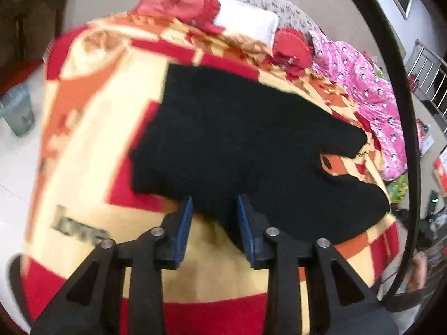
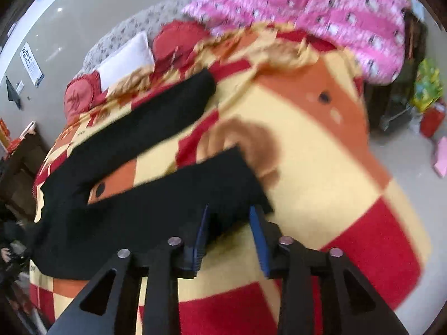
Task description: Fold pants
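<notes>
Black pants [image 1: 237, 139] lie spread on the red, cream and orange checked blanket [image 1: 92, 128] covering the bed, their two legs parted in a V. The left hand-held gripper [image 1: 214, 203] hovers at the near edge of the garment, blue pads [image 1: 186, 223] apart and pressing on nothing: released. The right hand-held gripper [image 2: 230, 215] hangs over the end of the nearer leg [image 2: 195, 189], its pads likewise apart, with cloth seen between them but not pinched. Red cushions [image 1: 178, 2], a white pillow [image 1: 245, 22] and a pink quilt [image 1: 363, 83] lie beyond.
</notes>
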The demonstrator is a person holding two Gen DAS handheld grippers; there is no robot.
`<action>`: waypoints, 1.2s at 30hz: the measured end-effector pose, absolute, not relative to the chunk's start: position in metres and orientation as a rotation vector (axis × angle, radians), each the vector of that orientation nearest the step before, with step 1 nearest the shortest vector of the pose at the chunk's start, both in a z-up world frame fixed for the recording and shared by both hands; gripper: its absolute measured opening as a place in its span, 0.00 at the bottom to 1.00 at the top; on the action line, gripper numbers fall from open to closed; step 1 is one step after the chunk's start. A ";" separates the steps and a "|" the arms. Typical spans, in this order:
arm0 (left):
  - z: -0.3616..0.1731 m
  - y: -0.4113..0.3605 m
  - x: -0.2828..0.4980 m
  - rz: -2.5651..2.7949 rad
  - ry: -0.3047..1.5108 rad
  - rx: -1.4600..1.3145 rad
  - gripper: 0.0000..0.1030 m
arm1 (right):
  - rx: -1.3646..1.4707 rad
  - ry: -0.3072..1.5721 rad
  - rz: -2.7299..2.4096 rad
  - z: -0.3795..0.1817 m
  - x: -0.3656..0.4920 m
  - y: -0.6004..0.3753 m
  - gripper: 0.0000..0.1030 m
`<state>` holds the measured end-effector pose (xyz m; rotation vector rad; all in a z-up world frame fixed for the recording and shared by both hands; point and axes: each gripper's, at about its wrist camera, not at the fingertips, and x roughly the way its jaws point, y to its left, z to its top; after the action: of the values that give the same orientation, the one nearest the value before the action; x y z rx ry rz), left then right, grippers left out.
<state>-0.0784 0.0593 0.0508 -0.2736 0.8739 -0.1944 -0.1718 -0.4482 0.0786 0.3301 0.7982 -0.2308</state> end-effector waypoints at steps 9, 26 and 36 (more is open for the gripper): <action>0.068 0.043 -0.075 -0.199 0.770 -0.212 0.60 | 0.287 0.738 0.061 0.107 -0.139 -0.372 0.49; 0.027 0.047 -0.065 -0.119 0.870 -0.196 0.61 | 0.141 0.919 0.301 0.057 -0.066 -0.260 0.51; 0.065 0.057 -0.041 -0.165 0.791 -0.257 0.78 | -0.136 0.795 0.388 0.100 0.020 -0.204 0.81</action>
<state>-0.0410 0.0568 0.0651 -0.2566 0.7908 -0.1654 0.0195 -0.2043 0.0995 -0.1363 0.7953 0.3876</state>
